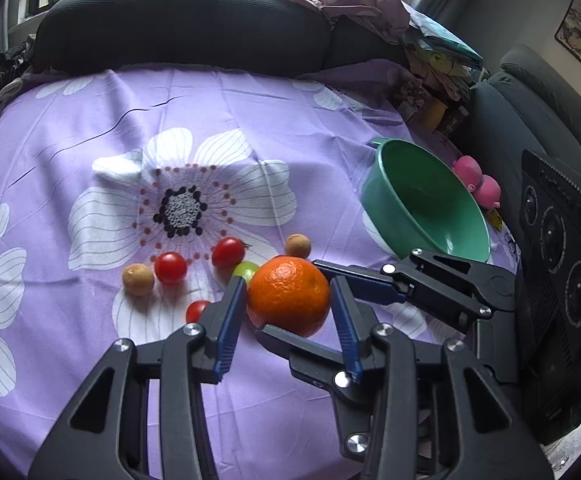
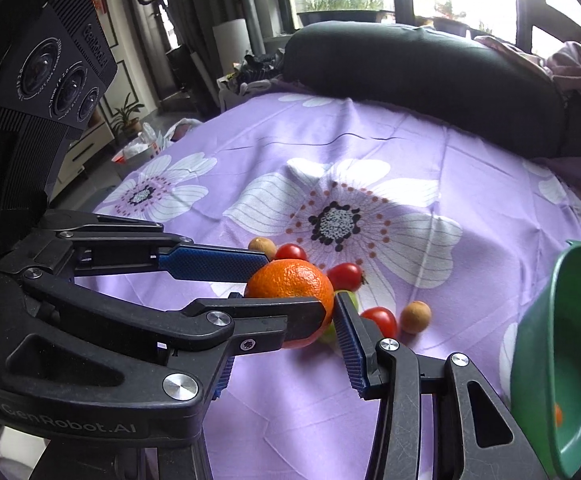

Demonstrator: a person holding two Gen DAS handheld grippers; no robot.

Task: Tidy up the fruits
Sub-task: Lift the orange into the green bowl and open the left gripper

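Here, orange: held off the purple flowered cloth, above the loose small fruit, caught between both grippers at once.
Left gripper: blue fingers pinching the orange on its two sides.
Right gripper: its fingers pinch the same orange crosswise, one on the near side, one beyond.
Handling: I judge it firm, fairly heavy for its size, round with a waxy rind, so apt to roll or slip; hold it across the widest middle.
Green bowl: tilted, just to the right, likely target.
Cherry tomatoes: soft and fragile, nearby on the cloth.
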